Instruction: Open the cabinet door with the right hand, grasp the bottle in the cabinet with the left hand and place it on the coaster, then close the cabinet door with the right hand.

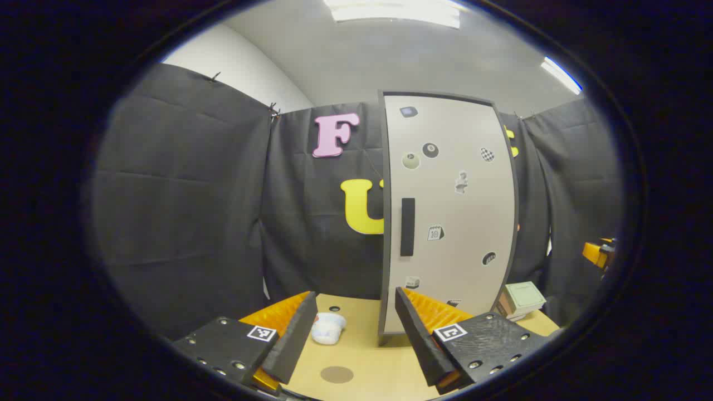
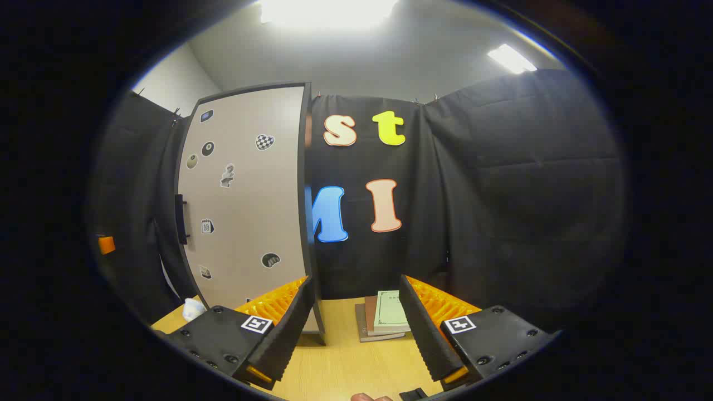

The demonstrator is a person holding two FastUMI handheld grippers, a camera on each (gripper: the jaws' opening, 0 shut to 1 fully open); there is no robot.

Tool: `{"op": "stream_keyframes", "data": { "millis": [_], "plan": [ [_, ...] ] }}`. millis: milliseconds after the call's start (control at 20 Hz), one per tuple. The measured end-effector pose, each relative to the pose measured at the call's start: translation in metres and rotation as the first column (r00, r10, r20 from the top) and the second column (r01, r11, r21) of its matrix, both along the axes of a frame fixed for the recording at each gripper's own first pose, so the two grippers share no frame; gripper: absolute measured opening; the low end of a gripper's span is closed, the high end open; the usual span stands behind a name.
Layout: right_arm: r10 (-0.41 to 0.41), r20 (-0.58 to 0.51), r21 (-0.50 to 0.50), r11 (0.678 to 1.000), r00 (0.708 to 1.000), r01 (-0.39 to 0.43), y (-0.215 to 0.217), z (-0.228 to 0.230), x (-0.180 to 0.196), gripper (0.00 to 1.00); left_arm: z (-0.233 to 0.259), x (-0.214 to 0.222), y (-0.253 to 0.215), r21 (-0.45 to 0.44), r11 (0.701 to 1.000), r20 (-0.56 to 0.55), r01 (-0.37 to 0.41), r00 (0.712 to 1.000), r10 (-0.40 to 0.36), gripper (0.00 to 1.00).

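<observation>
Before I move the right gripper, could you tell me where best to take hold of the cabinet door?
Grip the dark upright handle near the left edge of the closed cabinet door. It is a narrow vertical bar standing off the panel, so probably come straight from the front, one finger on each side.

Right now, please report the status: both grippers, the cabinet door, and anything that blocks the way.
Left gripper open, empty. Right gripper open, empty. Cabinet door shut, handle untouched. Coaster bare; nothing blocking the door.
</observation>
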State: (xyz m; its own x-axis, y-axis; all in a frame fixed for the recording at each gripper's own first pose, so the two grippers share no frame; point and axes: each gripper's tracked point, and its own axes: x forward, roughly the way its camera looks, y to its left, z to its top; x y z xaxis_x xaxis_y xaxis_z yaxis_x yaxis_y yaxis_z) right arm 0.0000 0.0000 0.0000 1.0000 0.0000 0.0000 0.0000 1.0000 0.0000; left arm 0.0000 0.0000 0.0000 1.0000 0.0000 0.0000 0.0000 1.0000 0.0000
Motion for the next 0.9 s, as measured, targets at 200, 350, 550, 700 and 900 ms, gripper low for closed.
{"op": "stream_keyframes", "data": {
  "millis": [200, 350, 550, 700, 900],
  "plan": [
    [-0.032, -0.019, 0.013, 0.999, 0.999, 0.032, 0.016, -0.005, 0.009, 0.94, 0.000, 0.016, 0.017, 0.014, 0.999, 0.000, 0.032, 0.999, -0.032, 0.87],
    [-0.062, -0.007, 0.037, 0.997, 0.998, 0.062, 0.027, -0.005, 0.009, 0.96, -0.011, 0.025, 0.033, -0.003, 1.000, -0.012, 0.031, 0.999, -0.031, 0.86],
    [-0.068, -0.026, 0.012, 0.998, 0.997, 0.068, 0.040, -0.016, 0.011, 0.94, -0.030, 0.031, 0.044, -0.035, 0.998, -0.035, 0.054, 0.998, -0.055, 0.85],
    [-0.068, -0.029, 0.008, 0.998, 0.997, 0.068, 0.052, -0.017, 0.014, 0.96, -0.038, 0.034, 0.051, -0.019, 0.998, -0.045, 0.068, 0.997, -0.069, 0.85],
    [-0.050, -0.022, 0.018, 0.999, 0.999, 0.050, 0.075, -0.011, 0.019, 0.96, -0.042, 0.040, 0.051, -0.027, 0.995, -0.041, 0.100, 0.994, -0.101, 0.87]
  ]
}}
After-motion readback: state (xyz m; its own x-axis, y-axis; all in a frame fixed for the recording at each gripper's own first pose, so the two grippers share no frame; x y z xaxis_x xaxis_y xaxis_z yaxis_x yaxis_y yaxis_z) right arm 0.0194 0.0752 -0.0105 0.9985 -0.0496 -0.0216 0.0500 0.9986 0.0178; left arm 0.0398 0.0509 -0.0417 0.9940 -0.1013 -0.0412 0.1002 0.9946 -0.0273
